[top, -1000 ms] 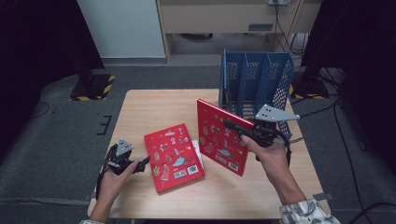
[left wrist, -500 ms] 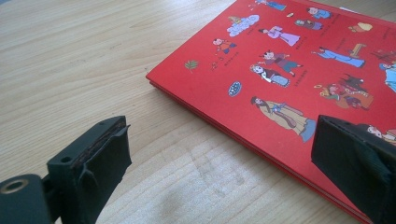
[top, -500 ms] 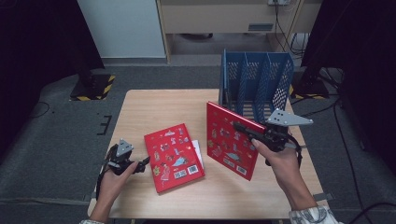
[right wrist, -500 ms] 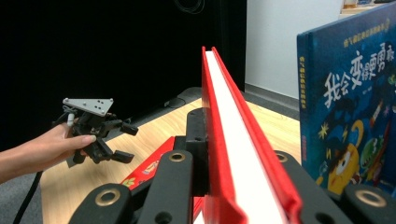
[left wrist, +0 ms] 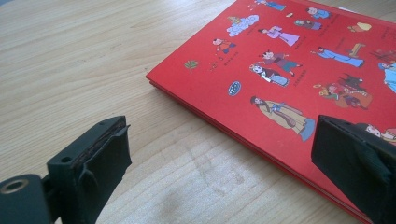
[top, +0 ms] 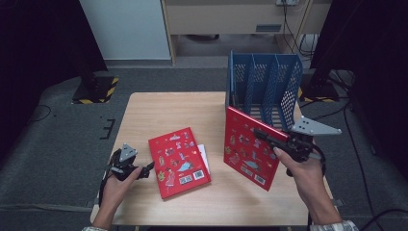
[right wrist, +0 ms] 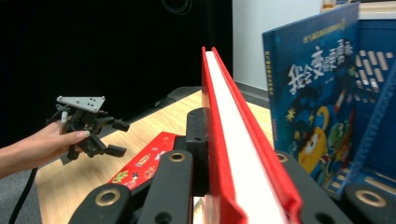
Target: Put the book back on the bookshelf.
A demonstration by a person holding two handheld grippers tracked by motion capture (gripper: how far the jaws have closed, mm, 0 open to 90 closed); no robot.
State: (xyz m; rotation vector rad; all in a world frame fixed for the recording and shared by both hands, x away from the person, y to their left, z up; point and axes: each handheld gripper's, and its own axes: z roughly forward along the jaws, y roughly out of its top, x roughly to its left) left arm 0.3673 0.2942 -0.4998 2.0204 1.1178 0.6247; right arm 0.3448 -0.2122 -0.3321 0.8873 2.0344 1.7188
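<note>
Right gripper [top: 281, 140], held near the right edge of the pale wooden tabletop [top: 159, 110], has its jaws clamped on the top edge of a thin red hardcover picture book [top: 248, 149], which stands on edge just in front of the blue perforated plastic file rack [top: 264, 84] at the far right corner. The right gripper view shows the same book [right wrist: 229, 154] seen edge-on between the jaws, white pages between red covers. It is tilted, its printed cover facing the person and the left side of the tabletop, its lower corner close to the near edge; its long axis runs obliquely from the rack down toward that near edge.

By my reading, the step in hand is carrying this book to the rack. A blue-covered book [right wrist: 310, 93] already stands inside. The next move calls for squaring the book with the dividers, lifting it over the front lip, and lowering it into a free slot.

Left gripper [top: 137, 169] rests near the near left corner, jaws apart and empty, just beside a second red picture book [top: 179, 161] lying flat mid-table.
</note>
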